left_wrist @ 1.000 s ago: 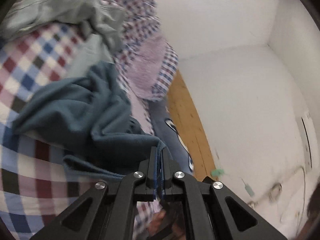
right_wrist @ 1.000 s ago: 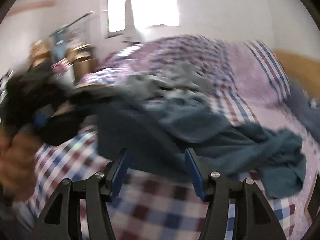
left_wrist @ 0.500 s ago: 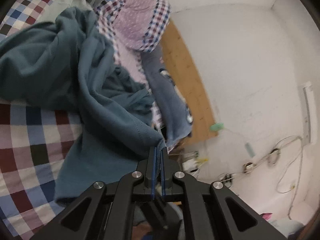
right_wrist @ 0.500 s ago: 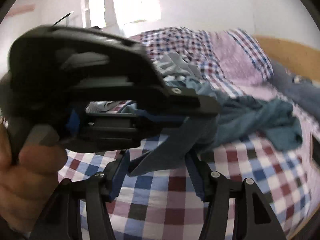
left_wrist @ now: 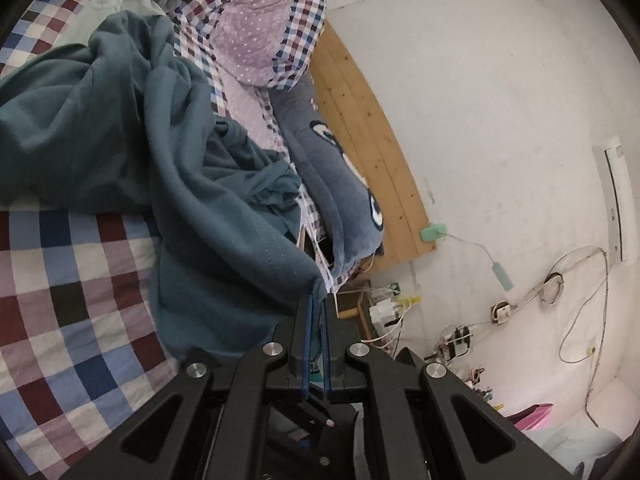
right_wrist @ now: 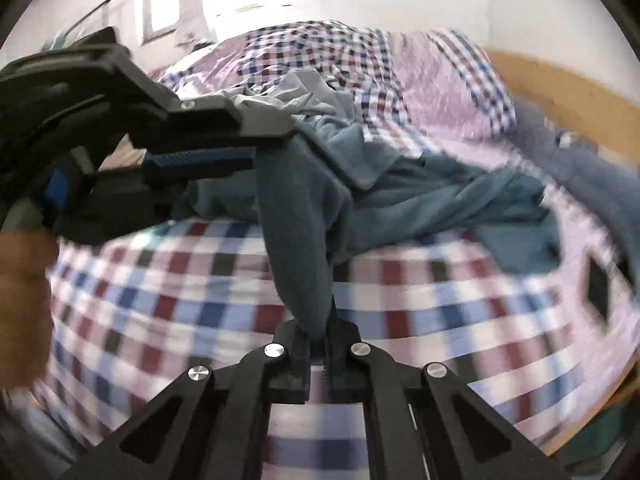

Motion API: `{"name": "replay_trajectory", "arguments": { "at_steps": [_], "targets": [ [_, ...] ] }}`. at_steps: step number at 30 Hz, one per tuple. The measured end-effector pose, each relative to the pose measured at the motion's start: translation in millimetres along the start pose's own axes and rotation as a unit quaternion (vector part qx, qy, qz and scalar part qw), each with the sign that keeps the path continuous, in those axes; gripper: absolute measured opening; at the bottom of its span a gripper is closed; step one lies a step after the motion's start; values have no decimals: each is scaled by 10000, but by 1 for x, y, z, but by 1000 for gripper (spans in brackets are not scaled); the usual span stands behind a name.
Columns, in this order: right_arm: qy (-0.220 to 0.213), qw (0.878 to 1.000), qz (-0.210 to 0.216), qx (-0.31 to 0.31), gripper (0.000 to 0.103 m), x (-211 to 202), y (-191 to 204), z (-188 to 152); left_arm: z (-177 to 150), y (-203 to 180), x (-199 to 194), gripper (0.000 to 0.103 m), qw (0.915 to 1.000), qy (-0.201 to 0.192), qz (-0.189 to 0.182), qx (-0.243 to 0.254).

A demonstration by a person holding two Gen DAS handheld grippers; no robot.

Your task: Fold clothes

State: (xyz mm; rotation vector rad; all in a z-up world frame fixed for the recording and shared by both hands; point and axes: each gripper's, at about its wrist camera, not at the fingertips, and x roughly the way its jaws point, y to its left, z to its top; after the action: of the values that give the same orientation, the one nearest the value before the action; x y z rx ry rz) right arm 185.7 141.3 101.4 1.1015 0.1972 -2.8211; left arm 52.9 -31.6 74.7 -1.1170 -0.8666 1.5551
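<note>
Nearest, the right gripper [right_wrist: 319, 344] is clamped on a hanging fold of the teal garment [right_wrist: 304, 240], and the left gripper [left_wrist: 316, 304], at its ten o'clock, is pinched tight on another edge. Two grips on one hem look meant to stretch it straight for folding. The rest of the garment trails to two o'clock across the checked bed [right_wrist: 400, 300]. Beyond lie a grey garment [right_wrist: 288, 96] and the pillow [left_wrist: 256, 32].

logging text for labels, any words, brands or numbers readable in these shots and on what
None can be read.
The blue pillow by the headboard carries a white motif, no legible letters.
The small boxes and plugs by the wall are too small to read.
The teal garment shows no label.
</note>
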Motion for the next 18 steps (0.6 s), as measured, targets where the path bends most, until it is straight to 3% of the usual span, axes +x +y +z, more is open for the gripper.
{"name": "replay_trajectory", "arguments": {
  "at_steps": [4,8,10,12,14,16,18],
  "targets": [
    [-168,9898,-719,-1220,2,-26,-11,-7,5,1,0,7,10000,-54,-51,16],
    [-379,9484,-1740,-2622,2,-44,-26,-25,12,2,-8,38,9988,-445,-175,-51],
    [-339,9344,-2016,-2918,2,-51,-42,-31,16,4,-14,45,9978,-641,-170,-96],
    [-308,9171,-2346,-3209,2,-53,-61,-38,19,9,-20,45,9965,-813,-92,-143],
    [-84,9037,-2674,-3343,2,-48,-86,-41,23,13,-27,45,9950,-985,-14,-189],
    [591,9048,-2741,-3205,3,-33,-118,-44,25,18,-31,45,9936,-1095,87,-257],
    [1210,9146,-2483,-2954,7,-25,-140,-47,26,24,-35,45,9925,-1164,213,-318]
  ]
}}
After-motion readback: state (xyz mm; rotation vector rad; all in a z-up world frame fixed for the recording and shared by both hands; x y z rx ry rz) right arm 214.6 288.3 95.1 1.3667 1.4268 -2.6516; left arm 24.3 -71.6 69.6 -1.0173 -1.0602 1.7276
